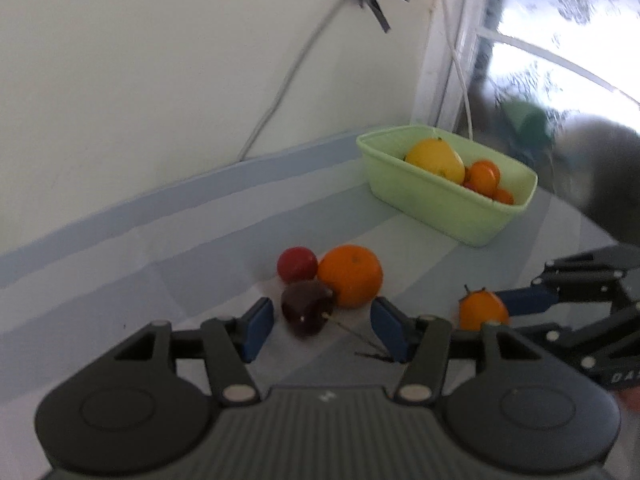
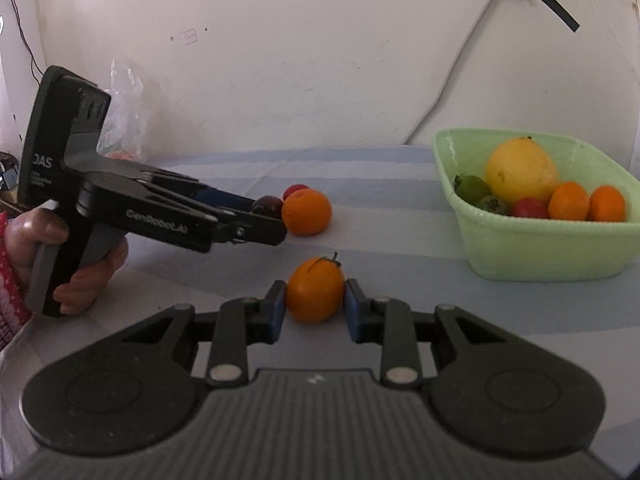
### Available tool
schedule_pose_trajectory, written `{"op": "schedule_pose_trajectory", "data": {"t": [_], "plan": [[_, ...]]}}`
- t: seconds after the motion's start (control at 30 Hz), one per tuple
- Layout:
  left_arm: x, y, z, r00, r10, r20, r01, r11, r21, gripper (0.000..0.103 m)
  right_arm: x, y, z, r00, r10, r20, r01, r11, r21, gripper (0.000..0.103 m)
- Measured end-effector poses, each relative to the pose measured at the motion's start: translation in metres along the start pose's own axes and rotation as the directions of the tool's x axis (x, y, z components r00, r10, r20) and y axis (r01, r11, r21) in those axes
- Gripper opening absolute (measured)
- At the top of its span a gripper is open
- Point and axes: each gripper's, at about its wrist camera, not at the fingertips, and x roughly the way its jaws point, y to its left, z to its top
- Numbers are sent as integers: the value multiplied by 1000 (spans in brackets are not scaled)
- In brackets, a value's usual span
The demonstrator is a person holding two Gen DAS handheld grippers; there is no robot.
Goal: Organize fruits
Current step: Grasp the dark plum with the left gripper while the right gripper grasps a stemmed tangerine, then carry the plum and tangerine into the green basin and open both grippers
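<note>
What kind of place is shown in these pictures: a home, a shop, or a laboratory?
Probably a room in a home. A table with a striped cloth stands against a plain white wall, a green basin holds fruit, and a window is beside it.

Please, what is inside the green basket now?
In the green basket I see a big yellow fruit, two small oranges, a red fruit and green fruits. Anything underneath them is covered.

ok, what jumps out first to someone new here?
The right hand-held gripper clamping a small orange fruit front and centre. Then the green tub of fruit at the right, and the left hand-held gripper open around a dark plum.
</note>
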Motion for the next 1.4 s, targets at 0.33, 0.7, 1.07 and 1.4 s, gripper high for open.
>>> {"op": "schedule_pose_trajectory", "data": {"t": [0.33, 0.7, 1.07, 1.4], "plan": [[-32, -29, -25, 999, 23, 24, -23, 1000, 19, 30, -2, 0, 0, 1000, -2, 1, 2, 1000, -1, 33], [-61, -99, -40, 996, -39, 75, 43, 997, -60, 31, -46, -8, -22, 998, -55, 40, 56, 998, -22, 33], [-25, -113, 36, 987, -111, 118, 123, 987, -103, 31, -87, -64, 0, 965, -183, 188, 176, 983, 55, 33], [72, -61, 113, 998, -43, 36, 51, 958, -283, 31, -24, -156, 70, 950, -249, 189, 222, 963, 150, 33]]}}
